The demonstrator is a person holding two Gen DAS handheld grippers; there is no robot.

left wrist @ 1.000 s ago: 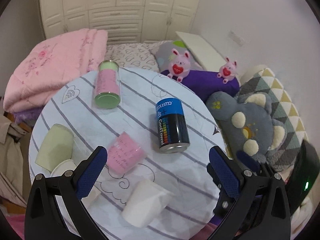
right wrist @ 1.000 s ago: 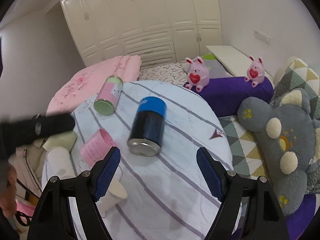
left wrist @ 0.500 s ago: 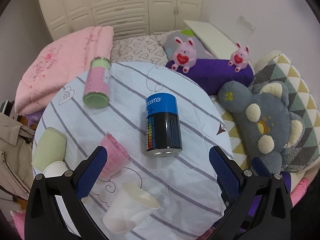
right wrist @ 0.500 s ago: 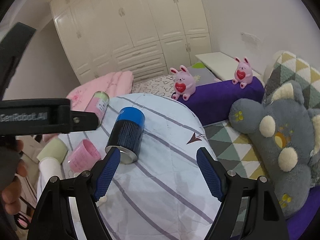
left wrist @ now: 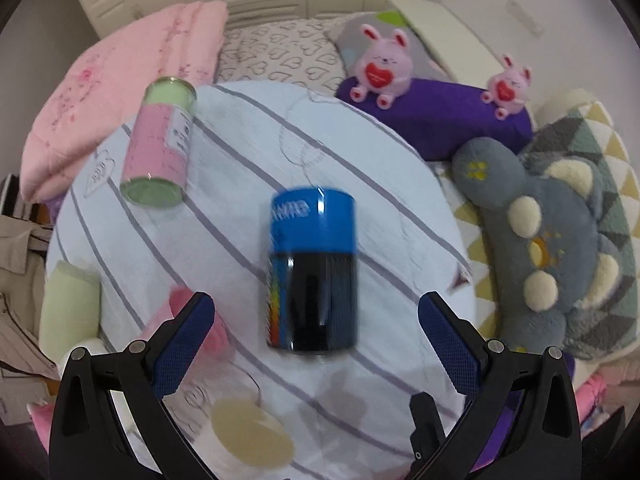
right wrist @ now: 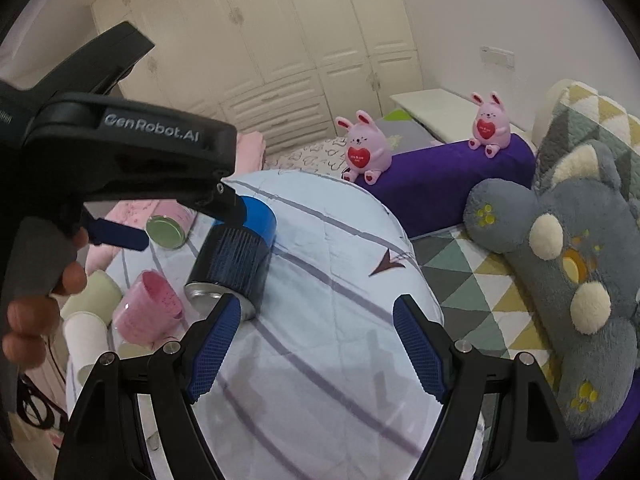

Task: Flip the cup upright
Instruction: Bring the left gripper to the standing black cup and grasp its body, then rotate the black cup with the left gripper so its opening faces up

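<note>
A blue and black can-shaped cup [left wrist: 313, 273] lies on its side on the round striped table [left wrist: 380, 184], blue end away from me. My left gripper [left wrist: 316, 336] is open, its fingers either side of the cup's near end and above it. In the right wrist view the cup [right wrist: 236, 260] lies left of centre. My right gripper [right wrist: 316, 344] is open and empty over the table, right of the cup. The left gripper's body [right wrist: 120, 152] shows there, above the cup.
A pink and green canister [left wrist: 160, 152] lies at the table's far left. A pink cup [right wrist: 148, 312], a green cup [left wrist: 70, 312] and white paper cups [right wrist: 86, 336] lie at the left edge. Plush toys [left wrist: 552, 248] and bedding surround the table.
My left gripper has moved forward and down over the blue and black cup, which now sits between its fingers. My right gripper has shifted slightly.
</note>
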